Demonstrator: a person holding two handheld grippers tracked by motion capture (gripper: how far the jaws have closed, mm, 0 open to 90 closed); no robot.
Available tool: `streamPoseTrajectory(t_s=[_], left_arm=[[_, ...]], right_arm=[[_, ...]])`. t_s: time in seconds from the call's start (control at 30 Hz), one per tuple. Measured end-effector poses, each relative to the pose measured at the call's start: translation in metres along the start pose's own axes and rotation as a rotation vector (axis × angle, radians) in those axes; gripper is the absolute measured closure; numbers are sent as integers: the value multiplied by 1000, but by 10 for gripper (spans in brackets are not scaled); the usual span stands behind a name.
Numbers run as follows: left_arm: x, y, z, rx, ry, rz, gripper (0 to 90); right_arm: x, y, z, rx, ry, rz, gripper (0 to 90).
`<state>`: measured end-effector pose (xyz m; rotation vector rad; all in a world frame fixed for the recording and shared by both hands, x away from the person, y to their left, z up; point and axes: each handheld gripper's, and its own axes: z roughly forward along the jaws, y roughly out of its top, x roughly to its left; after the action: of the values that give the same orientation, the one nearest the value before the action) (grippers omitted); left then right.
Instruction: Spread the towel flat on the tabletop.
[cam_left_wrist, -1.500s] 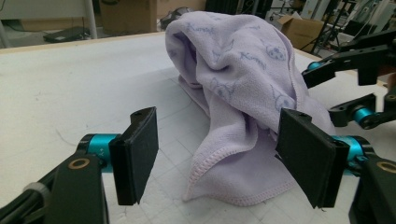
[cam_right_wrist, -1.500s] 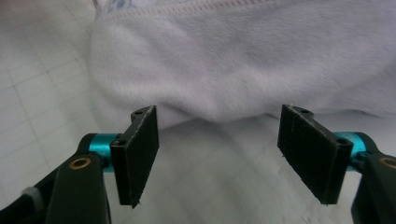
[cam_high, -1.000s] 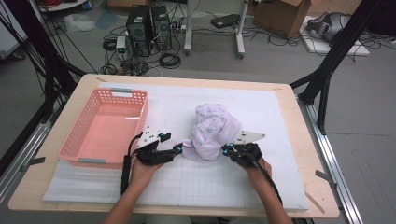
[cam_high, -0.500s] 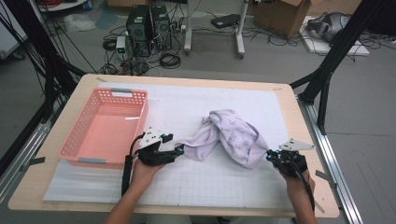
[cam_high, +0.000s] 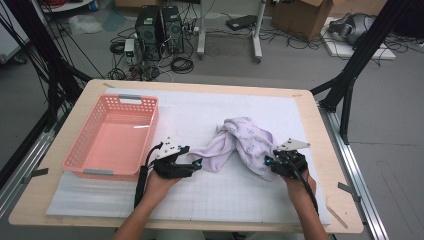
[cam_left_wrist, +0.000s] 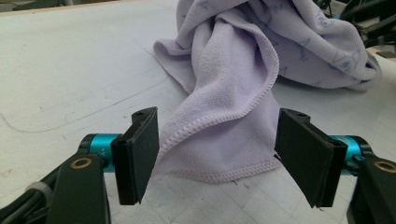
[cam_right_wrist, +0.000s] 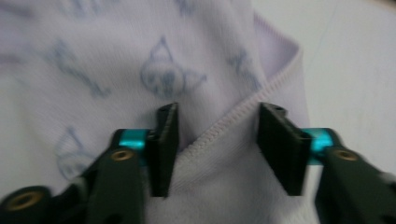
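**Two Grippers at a Lilac Towel**

We see the left gripper (cam_left_wrist: 215, 158) with jaws spread, just opening, a hemmed corner of the towel (cam_left_wrist: 233, 116) loose between them. The right gripper (cam_right_wrist: 217, 149), jaws narrowing, straddles the other hem. The towel lies mid-mat, right of the pink basket (cam_high: 80, 155).

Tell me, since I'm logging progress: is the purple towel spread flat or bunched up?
Bunched up. The purple towel lies in a crumpled heap with folds on the white mat, one corner trailing toward the left gripper.
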<state>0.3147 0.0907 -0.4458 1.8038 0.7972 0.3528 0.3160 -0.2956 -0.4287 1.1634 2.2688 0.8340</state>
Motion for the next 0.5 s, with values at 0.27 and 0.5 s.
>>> streamPoseTrajectory(t_s=[0.27, 0.5], left_arm=[[0, -1, 1, 7, 1, -7, 311], [0, 0, 1, -6, 6, -24, 314]], right_arm=[[-17, -45, -39, 14, -1, 31, 861], [-25, -71, -73, 87, 10, 68, 828]])
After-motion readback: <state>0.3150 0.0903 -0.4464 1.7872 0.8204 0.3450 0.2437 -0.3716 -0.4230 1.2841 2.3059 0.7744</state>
